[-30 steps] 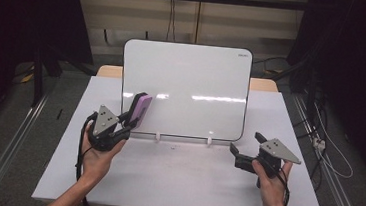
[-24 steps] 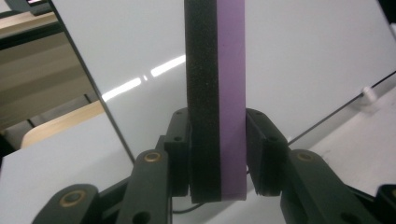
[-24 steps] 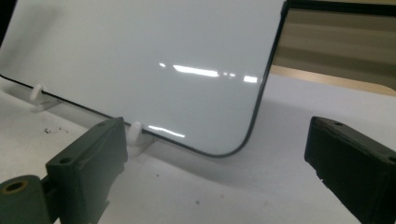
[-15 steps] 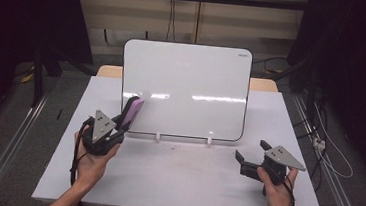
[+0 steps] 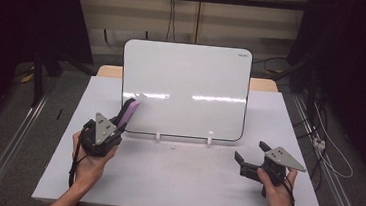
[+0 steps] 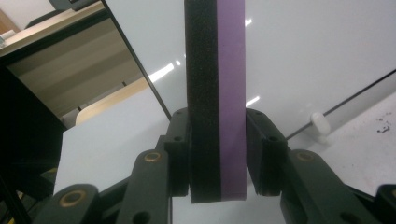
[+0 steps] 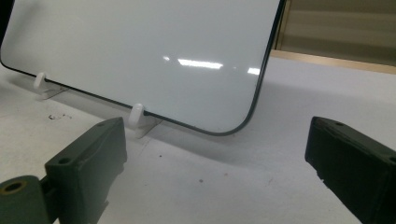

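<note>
A white whiteboard stands upright on two small white feet at the middle of the white table. My left gripper is near the board's lower left corner, shut on a purple eraser with a black felt side. In the left gripper view the eraser stands upright between the pads of my left gripper, in front of the board; whether it touches the board I cannot tell. My right gripper hovers open and empty near the board's lower right corner.
The board's white clip feet rest on the table in front of my right gripper. A wooden surface lies behind the table. Dark floor, rails and cables flank both sides.
My left gripper has drawn the eraser a little left and back from the board's lower left corner. My right gripper has drifted slightly toward the table's near right.
</note>
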`<state>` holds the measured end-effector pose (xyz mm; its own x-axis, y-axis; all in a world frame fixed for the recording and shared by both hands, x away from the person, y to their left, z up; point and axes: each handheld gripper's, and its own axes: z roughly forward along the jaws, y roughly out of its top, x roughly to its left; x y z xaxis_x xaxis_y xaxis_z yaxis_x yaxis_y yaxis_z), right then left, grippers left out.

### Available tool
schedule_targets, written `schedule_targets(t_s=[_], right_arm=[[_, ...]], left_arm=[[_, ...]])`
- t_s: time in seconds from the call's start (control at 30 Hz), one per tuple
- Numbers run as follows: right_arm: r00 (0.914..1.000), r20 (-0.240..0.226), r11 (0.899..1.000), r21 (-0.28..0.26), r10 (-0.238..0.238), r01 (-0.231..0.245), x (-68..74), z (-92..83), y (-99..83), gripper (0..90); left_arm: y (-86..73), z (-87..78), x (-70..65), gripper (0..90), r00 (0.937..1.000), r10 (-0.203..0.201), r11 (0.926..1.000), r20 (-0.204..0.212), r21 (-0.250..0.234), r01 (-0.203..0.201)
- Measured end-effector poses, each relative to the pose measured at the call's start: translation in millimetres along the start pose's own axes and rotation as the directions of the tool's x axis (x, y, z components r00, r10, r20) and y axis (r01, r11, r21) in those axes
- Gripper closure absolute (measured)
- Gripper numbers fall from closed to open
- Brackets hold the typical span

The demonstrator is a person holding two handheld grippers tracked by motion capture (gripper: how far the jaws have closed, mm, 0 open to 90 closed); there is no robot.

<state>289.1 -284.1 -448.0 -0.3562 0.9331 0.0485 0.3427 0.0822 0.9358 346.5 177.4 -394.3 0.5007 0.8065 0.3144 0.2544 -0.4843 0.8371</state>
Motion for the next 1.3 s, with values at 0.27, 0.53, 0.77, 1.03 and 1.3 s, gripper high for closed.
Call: schedule_targets(t_s=[0.27, 0.53, 0.77, 1.03, 1.3], right_arm=[[1.0000, -0.005, 1.000, 0.004, -0.002, 0.002, 1.7, 1.0, -0.6, 5.4], [0.9998, -0.019, 1.000, 0.006, 0.001, -0.001, 1.7, 2.2, -1.1, 5.2], [0.9999, -0.016, 1.000, 0.008, 0.005, -0.005, 0.6, 3.5, -0.9, 5.3], [0.9998, -0.017, 1.000, 0.004, 0.008, -0.008, -0.5, 3.1, -1.1, 5.3], [0.9998, -0.020, 1.000, 0.004, 0.006, -0.005, 0.1, 3.6, -0.7, 5.3]], left_arm=[[-3.3, 13.7, -4.3, 65.0, 0.9999, 0.013, 0.9994, 0.002, 0.031, -0.013], [-4.0, 32.0, -2.0, 65.0, 0.9996, -0.027, 0.9985, 0.012, 0.049, 0.026], [1.3, 40.5, -8.6, 64.8, 0.9999, -0.010, 0.9986, 0.009, 0.051, 0.009], [1.9, 41.6, -12.1, 63.9, 0.9997, 0.023, 0.9980, 0.002, 0.058, -0.023], [-2.3, 44.2, -7.9, 57.7, 0.9984, -0.044, 0.9981, 0.036, 0.044, 0.042]])
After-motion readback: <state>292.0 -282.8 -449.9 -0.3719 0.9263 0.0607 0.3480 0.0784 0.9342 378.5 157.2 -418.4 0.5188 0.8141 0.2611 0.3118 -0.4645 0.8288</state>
